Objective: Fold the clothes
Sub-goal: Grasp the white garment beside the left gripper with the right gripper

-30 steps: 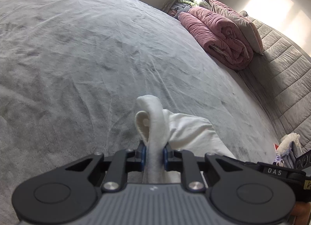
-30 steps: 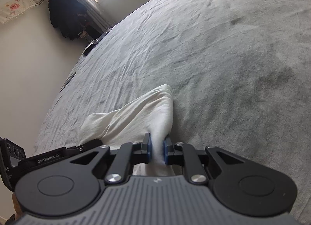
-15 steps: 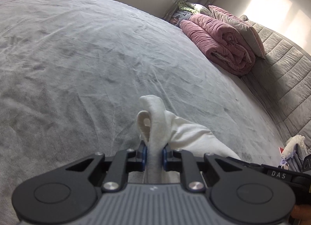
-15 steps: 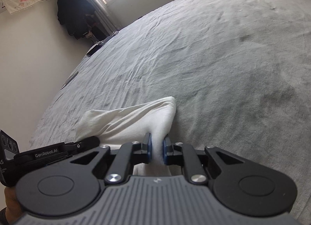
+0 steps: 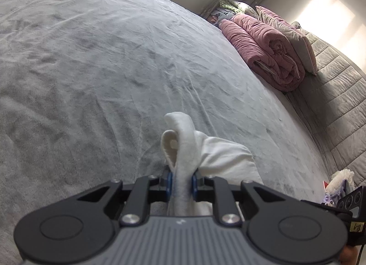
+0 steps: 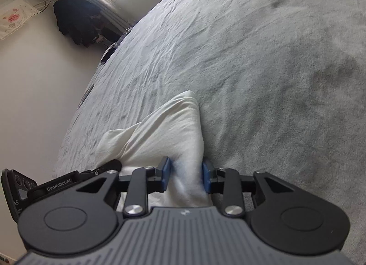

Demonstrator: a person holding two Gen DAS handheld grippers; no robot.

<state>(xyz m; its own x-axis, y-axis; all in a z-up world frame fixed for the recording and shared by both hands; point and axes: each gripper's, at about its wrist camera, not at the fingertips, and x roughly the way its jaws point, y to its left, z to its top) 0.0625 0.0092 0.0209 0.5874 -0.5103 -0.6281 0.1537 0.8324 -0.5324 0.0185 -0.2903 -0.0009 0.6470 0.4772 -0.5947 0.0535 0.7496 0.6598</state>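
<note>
Your left gripper (image 5: 181, 183) has its blue pads pressed narrowly on a thick rolled edge of the cream-white soft fabric garment (image 5: 212, 155). From the pinch the edge curls upward toward 12 o'clock, and the rest of the cloth trails off toward 3 o'clock onto the grey plush bed cover (image 5: 96, 63).

Your right gripper (image 6: 185, 177) has its jaws opening. A bunched corner of the same garment (image 6: 160, 127) sits between the blue pads, which stand wider apart than the left pair; whether they still press the cloth cannot be told for certain, though fabric touches both. From there the garment spreads toward 10 o'clock across the bed cover (image 6: 263, 63).

In the left view, a rolled pink quilted blanket (image 5: 263, 50) lies at 2 o'clock against a grey padded headboard (image 5: 338, 95), well apart from the garment.
</note>
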